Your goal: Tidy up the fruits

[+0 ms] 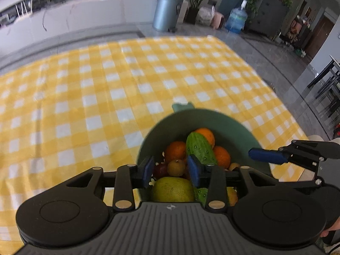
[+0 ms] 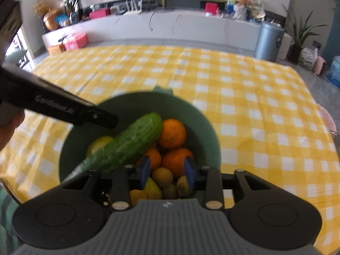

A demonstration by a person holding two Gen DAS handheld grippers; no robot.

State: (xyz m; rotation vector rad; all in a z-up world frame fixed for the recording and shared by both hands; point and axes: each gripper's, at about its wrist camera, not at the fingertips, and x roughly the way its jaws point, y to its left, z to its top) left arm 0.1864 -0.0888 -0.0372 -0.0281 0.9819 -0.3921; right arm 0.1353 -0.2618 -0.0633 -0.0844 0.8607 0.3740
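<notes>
Fruits are lying heaped in the green bowl (image 2: 204, 123) on my table (image 2: 255, 97), a cucumber (image 2: 131, 140) slanting across the oranges (image 2: 172, 133). I am holding my left gripper (image 1: 171, 169) and right gripper (image 2: 166, 171) over them, jaws parted and gripping nothing.

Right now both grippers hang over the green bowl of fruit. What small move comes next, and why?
Probably lift both grippers straight up and clear. The left gripper and right gripper stand open with nothing between the pads, and the cucumber already lies across the oranges inside the green bowl. No loose fruit shows on the checked cloth.
</notes>
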